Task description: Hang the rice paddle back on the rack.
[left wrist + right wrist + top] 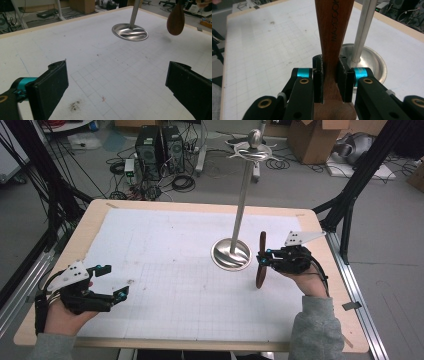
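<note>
Left gripper (111, 283) held low near table's front-left corner, jaws spread wide. Right gripper (262, 259) held near table's right edge, jaws clamped on wooden utensil (261, 261). Both forearms grey-sleeved.

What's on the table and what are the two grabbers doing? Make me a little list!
table cover: white grid mat
stand: metal pole stand, round base on the mat
held thing: wooden spoon, upright, above the mat
right gripper: shut on the spoon's handle, beside the stand
left gripper: open, holding nothing, near the mat's left side
</note>
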